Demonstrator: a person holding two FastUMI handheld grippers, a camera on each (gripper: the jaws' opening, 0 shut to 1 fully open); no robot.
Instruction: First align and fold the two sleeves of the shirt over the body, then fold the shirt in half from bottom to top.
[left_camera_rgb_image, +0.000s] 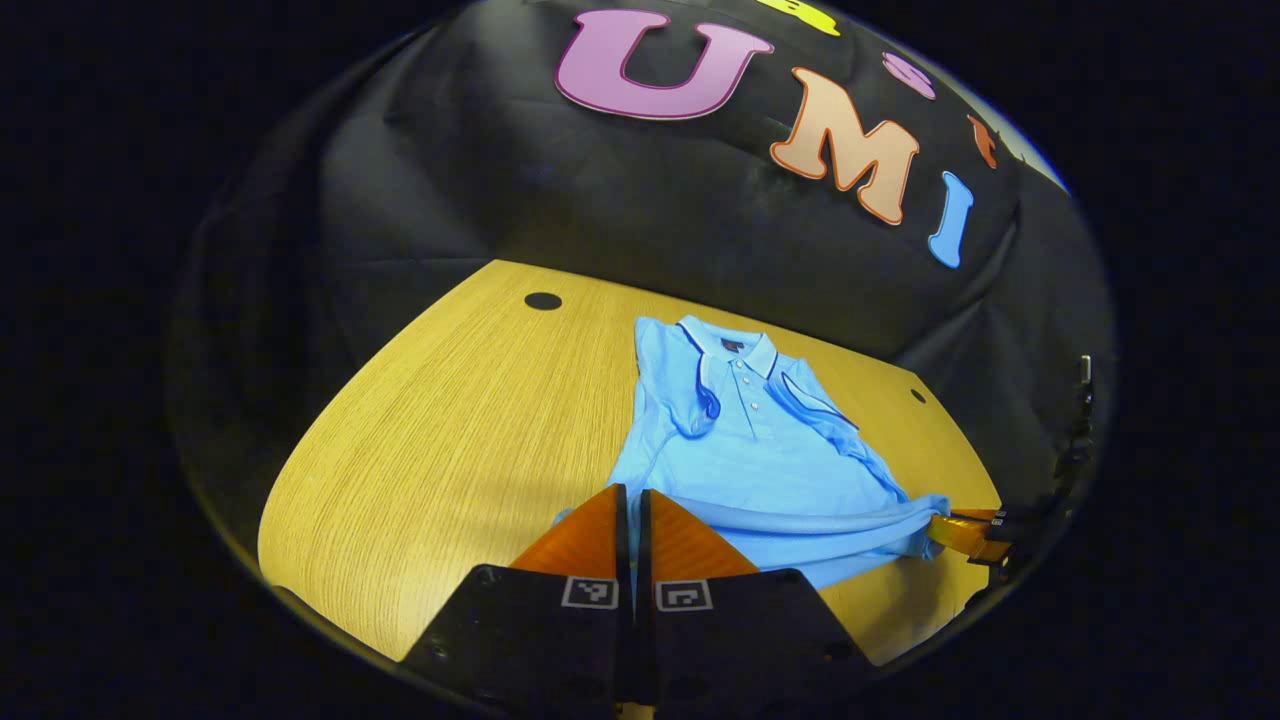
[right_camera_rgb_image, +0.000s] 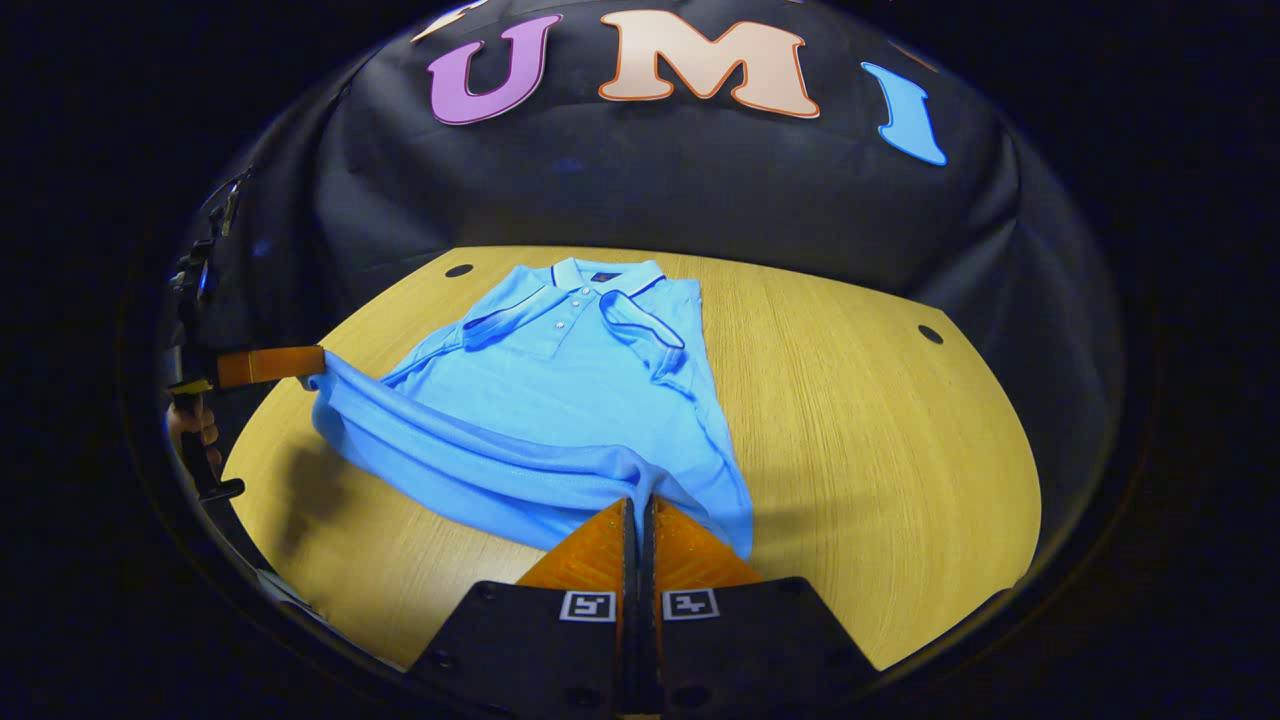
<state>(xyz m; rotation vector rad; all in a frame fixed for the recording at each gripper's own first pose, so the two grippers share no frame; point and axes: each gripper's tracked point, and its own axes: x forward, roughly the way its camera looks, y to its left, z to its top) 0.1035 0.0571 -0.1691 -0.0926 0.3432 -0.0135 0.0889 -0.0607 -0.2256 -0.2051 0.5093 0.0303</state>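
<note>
A: Wooden table (right_camera_rgb_image: 880, 420), pale grain, set against black cloth. Lying flat on it, nearer the far edge, a light blue shirt (right_camera_rgb_image: 560, 390), collar (right_camera_rgb_image: 600, 275) pointing away.

B: And both grippers?

A: Left gripper (left_camera_rgb_image: 632, 495) clamped shut on one bottom corner of the hem (left_camera_rgb_image: 800, 520); right gripper (right_camera_rgb_image: 638, 503) clamped shut on the other corner. Seen from the right gripper view, left gripper out at the hem's far end, held in a hand (right_camera_rgb_image: 190, 425).

B: Look of the shirt?

A: Short-sleeved polo with dark piping, buttoned placket. Both sleeves (right_camera_rgb_image: 640, 330) already folded in over the chest. Hem lifted off the table, sagging slightly between both corners.

B: Likely trouble from here?

A: Probably uneven travel: one corner carried faster than the other, landing the hem crooked below the collar. Also possible, sleeves dragged out of place by the rising cloth, or a thin pinch slipping and dropping a corner.
</note>
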